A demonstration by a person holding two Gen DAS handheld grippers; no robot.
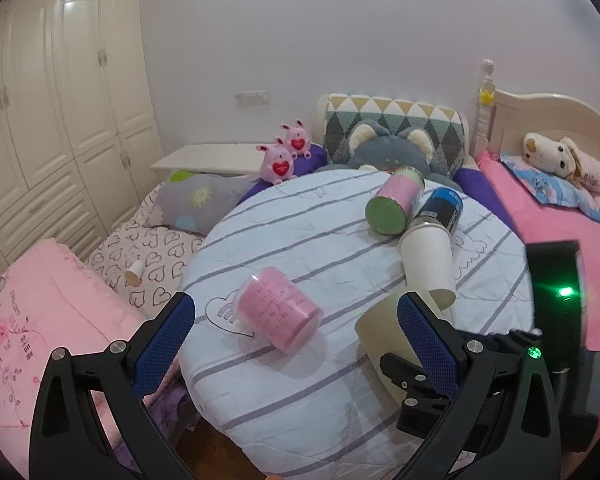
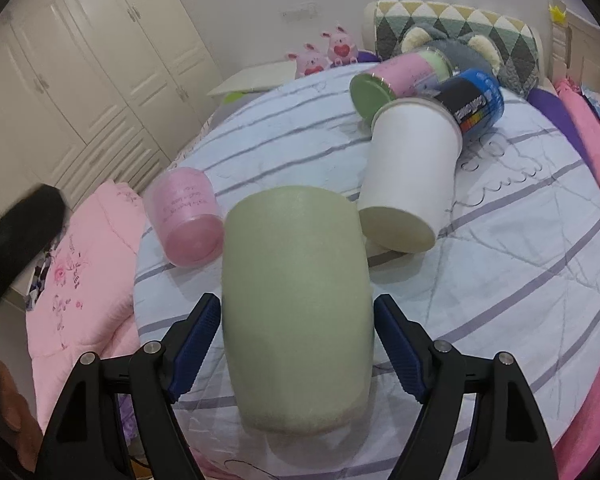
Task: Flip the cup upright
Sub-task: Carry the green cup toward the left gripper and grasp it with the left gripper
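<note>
Round striped table (image 2: 519,280): carries all cups. Pale green cup (image 2: 296,308): near edge, between my right gripper (image 2: 296,344) jaws, spread, contact unclear. White paper cup (image 2: 411,172): lying on its side just beyond. Pink cup (image 1: 278,312): left edge, tipped. My left gripper (image 1: 296,332): jaws spread, holding nothing.

A pale green cup (image 2: 296,312) sits on a white tablecloth (image 2: 519,264) striped in grey-purple. At ten o'clock lies a pink cup (image 2: 188,216); at one o'clock a white paper cup (image 2: 411,176), a pink-and-green canister (image 2: 395,76) and a black-and-blue can (image 2: 475,100). Blue pads (image 2: 198,340) line the black gripper fingers.
</note>
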